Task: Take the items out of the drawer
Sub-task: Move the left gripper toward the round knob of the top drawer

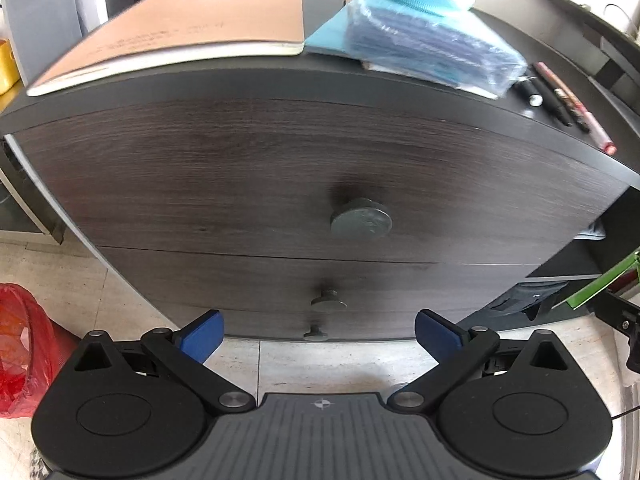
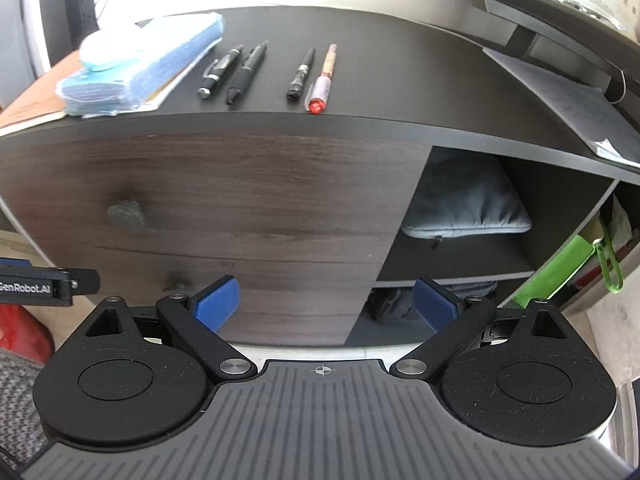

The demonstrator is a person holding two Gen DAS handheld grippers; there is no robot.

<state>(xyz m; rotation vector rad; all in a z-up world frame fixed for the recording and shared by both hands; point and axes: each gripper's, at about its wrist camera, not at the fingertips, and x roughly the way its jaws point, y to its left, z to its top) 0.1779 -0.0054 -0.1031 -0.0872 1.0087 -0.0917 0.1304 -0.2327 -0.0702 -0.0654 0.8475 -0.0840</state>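
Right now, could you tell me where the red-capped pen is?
In the right wrist view, the red-capped pen lies on the cabinet top at its front edge, rightmost of four pens.

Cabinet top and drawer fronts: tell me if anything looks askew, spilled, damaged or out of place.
Nothing spilled or damaged. All three drawers look shut, top drawer included. The tan notebook overhangs the cabinet's front edge at the left, and the red-tipped pen lies with its tip right at the edge. Both could get knocked. Both claws are open and empty.

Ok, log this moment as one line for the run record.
stage: approach | top drawer: closed | knob: untouched | left tongs: open, empty | right tongs: open, empty | pens: on cabinet top
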